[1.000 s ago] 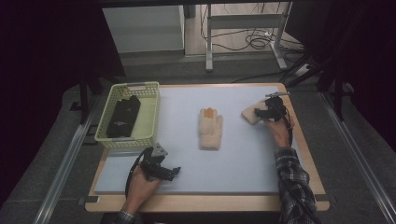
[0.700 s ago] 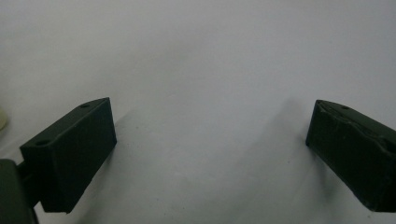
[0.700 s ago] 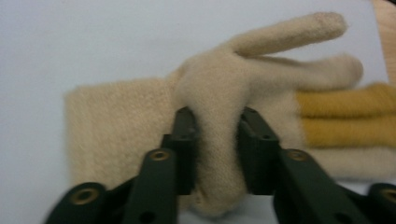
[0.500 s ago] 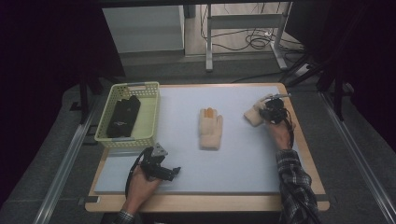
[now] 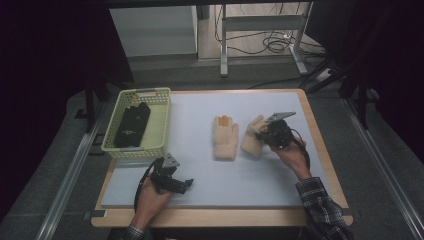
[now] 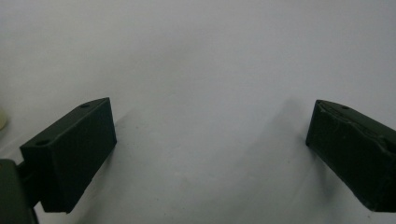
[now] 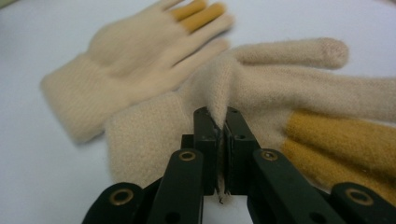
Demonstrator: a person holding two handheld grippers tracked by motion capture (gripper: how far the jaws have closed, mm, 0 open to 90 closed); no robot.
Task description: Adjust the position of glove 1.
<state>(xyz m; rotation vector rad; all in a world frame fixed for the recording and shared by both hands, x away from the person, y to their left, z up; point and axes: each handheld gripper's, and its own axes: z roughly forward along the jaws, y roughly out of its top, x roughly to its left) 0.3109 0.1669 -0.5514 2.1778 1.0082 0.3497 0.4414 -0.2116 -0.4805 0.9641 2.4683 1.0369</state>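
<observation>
Two cream knitted gloves with yellow fingers lie on the pale mat (image 5: 260, 175). One glove (image 5: 225, 137) (image 7: 135, 56) lies flat at the middle. The second glove (image 5: 251, 139) (image 7: 289, 88) sits just right of it, almost touching. My right gripper (image 5: 262, 135) (image 7: 222, 123) is shut on a pinched fold of this second glove near its cuff; its jaws have just been closing on that fold. My left gripper (image 5: 187, 184) (image 6: 210, 144) rests near the front left of the mat, jaws wide open with bare mat between them.
A yellow-green mesh basket (image 5: 165, 120) stands at the left side of the table with a black cloth item (image 5: 131, 125) inside. The wooden table edge (image 5: 320, 135) runs close to the right of my right hand.
My right gripper shut on the second glove at the far right and carried it left, up beside the middle glove. The left hand and gripper have stayed still.
</observation>
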